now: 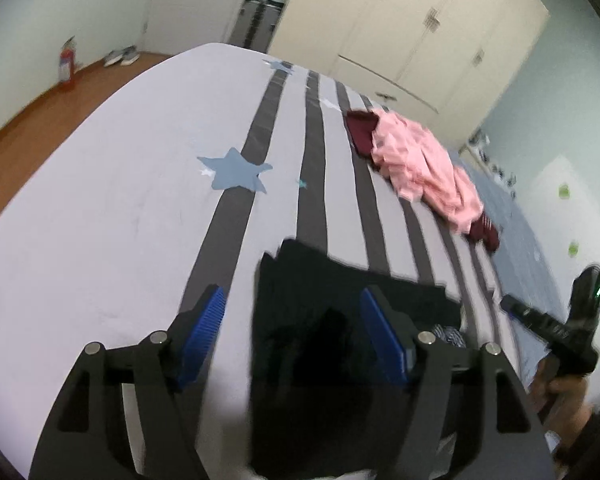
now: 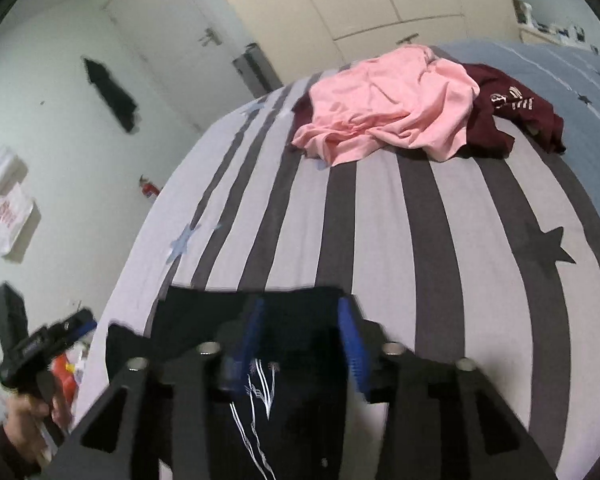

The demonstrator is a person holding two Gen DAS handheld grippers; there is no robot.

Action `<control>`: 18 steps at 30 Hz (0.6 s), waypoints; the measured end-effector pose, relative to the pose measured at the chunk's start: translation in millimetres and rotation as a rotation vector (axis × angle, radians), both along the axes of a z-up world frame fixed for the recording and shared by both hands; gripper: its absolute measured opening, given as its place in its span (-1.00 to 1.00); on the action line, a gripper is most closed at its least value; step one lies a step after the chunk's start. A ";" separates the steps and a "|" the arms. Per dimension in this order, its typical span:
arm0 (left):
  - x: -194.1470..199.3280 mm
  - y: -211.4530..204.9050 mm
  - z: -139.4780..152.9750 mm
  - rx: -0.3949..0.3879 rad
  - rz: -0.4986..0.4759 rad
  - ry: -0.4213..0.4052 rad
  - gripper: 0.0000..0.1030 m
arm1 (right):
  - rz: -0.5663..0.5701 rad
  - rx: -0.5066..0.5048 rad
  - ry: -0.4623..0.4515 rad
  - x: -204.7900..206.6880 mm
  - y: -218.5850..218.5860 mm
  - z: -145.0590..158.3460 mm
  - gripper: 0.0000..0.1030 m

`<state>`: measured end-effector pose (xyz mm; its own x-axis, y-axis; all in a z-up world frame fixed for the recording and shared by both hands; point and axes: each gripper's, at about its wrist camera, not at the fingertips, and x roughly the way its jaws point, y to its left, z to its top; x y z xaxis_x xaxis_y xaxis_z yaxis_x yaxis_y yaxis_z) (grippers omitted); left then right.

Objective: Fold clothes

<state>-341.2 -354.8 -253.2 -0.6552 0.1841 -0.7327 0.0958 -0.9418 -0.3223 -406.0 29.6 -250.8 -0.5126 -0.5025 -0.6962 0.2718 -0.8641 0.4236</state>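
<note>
Both tilt downward over the black garment (image 2: 300,320); left gripper (image 1: 292,316) and right gripper (image 2: 302,332) released (nothing pinched)

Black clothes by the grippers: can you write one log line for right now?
left gripper: open, empty | right gripper: open, empty | black garment: on striped bed | pink garment: unfolded

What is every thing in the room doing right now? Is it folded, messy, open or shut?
black garment: lying flat near the bed's edge, not gripped
pink garment: crumpled, unfolded, lying on the maroon one
maroon garment: crumpled, partly under the pink one
left gripper: jaws open, nothing held
right gripper: jaws open, above the black garment
wardrobe: doors shut
door: shut
</note>
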 end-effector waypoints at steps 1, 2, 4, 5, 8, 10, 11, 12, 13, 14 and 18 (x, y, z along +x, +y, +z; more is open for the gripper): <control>2.7 2.5 -3.4 -0.024 -0.030 -0.005 0.32 | 0.015 0.018 -0.006 6.4 -0.8 -3.4 -0.08; 4.0 5.4 -5.0 -0.043 -0.055 -0.007 0.32 | 0.031 0.040 -0.016 12.8 -2.4 -8.1 -0.08; 4.2 13.7 -7.3 -0.087 -0.110 -0.003 0.32 | 0.064 0.083 -0.036 25.5 -5.4 -17.5 -0.08; 2.9 17.4 -8.4 -0.104 -0.129 0.004 0.32 | 0.081 0.103 -0.044 29.0 -8.5 -22.3 -0.08; -7.9 24.9 -13.5 -0.106 -0.173 0.003 0.32 | 0.108 0.120 -0.062 25.6 -17.4 -35.9 -0.08; -12.7 29.4 -15.2 -0.109 -0.204 0.008 0.31 | 0.114 0.120 -0.075 20.1 -21.7 -40.9 -0.08; -15.7 32.3 -16.4 -0.121 -0.224 0.010 0.28 | 0.116 0.120 -0.081 17.1 -23.8 -43.2 -0.08; -18.4 34.7 -17.7 -0.123 -0.243 0.011 0.09 | 0.120 0.117 -0.087 14.1 -25.4 -45.5 -0.08; -21.1 37.0 -19.1 -0.122 -0.262 0.011 -0.19 | 0.126 0.113 -0.091 11.3 -26.7 -47.7 -0.09; -21.9 39.3 -19.4 -0.128 -0.276 0.014 -0.32 | 0.131 0.119 -0.095 9.7 -28.7 -49.3 -0.11; -23.1 46.8 -19.4 -0.154 -0.314 0.024 -0.54 | 0.137 0.157 -0.103 8.0 -34.6 -52.5 -0.63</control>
<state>-364.3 -308.0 -272.6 -0.6019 0.2676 -0.7524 -0.2119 -0.9619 -0.1726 -398.0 -4.9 -303.2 -0.3694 -0.4445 -0.8161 0.3539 -0.8793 0.3187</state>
